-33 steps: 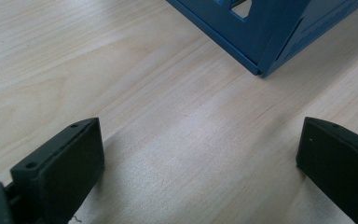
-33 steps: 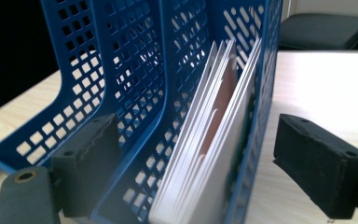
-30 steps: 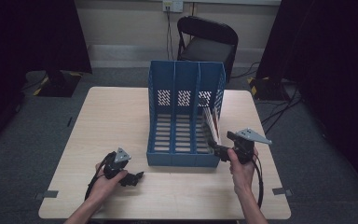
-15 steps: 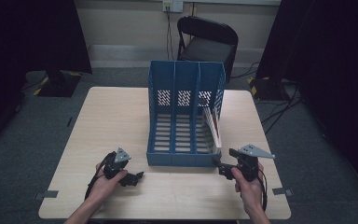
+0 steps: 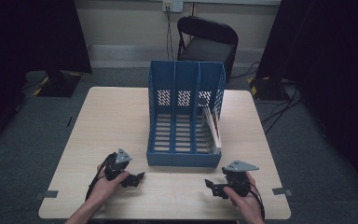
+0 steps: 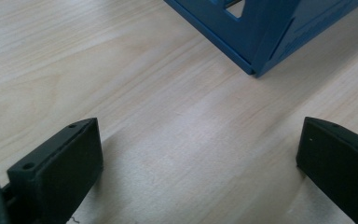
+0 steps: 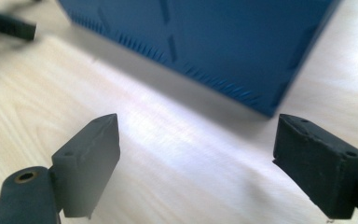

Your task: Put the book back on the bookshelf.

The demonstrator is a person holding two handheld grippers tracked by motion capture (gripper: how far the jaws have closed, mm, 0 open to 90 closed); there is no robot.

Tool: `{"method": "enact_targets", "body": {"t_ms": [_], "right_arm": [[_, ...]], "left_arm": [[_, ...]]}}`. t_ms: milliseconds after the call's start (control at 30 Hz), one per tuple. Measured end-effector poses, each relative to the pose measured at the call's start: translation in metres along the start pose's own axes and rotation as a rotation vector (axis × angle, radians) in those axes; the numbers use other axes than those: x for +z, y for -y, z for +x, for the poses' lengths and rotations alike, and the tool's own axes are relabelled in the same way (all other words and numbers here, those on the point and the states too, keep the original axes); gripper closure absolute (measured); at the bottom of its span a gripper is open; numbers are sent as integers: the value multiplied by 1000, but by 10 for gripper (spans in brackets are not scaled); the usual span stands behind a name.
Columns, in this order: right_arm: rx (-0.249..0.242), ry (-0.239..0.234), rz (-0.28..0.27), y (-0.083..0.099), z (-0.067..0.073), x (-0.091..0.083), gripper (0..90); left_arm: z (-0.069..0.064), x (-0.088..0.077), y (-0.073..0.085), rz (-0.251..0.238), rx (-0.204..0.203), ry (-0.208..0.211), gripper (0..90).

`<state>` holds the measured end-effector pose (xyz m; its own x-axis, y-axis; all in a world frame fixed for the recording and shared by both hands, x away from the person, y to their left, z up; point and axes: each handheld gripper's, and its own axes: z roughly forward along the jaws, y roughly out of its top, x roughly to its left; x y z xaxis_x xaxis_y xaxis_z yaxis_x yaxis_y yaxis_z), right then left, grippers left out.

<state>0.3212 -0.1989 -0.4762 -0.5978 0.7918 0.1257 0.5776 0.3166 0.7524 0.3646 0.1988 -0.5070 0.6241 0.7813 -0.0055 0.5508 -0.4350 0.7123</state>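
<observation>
A blue three-slot file rack (image 5: 184,116) stands at the middle of the wooden table (image 5: 112,116). A thin white and red book (image 5: 213,128) leans in its right slot. My left gripper (image 5: 138,178) rests near the table's front edge, left of the rack's front, open and holding nothing. In the left gripper view its jaws (image 6: 198,163) stand wide apart over bare wood, with the rack's corner (image 6: 270,32) ahead. My right gripper (image 5: 210,186) sits low at the front right, pointing left, open and holding nothing. In the right gripper view (image 7: 196,158) the rack's wall (image 7: 205,37) is close ahead.
A black folding chair (image 5: 205,39) stands behind the table's far edge. Cables run on the floor at the right. Grey tape marks (image 5: 50,193) sit at the front corners. The left gripper's jaw (image 7: 7,25) shows far off in the right gripper view.
My right gripper has drawn back from beside the rack's right slot and come down to the table's front edge. The left gripper has stayed in place.
</observation>
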Motion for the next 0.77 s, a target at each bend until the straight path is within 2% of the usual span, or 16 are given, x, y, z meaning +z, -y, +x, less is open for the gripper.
{"method": "enact_targets", "body": {"t_ms": [133, 200, 333, 467, 533, 767], "right_arm": [[-23, -10, 53, 1, 3, 15, 149], [-49, 39, 54, 1, 5, 20, 154], [-51, 36, 107, 4, 2, 29, 148], [-71, 66, 86, 7, 6, 31, 137], [-99, 88, 43, 13, 10, 33, 127], [-89, 99, 36, 13, 12, 34, 123]], "left_arm": [[-3, 0, 0, 1, 1, 2, 0], [-4, 0, -1, 2, 9, 6, 0], [-4, 0, -1, 2, 12, 8, 0], [-4, 0, -1, 3, 12, 8, 0], [-4, 0, -1, 3, 12, 8, 0], [-4, 0, -1, 3, 12, 8, 0]]}}
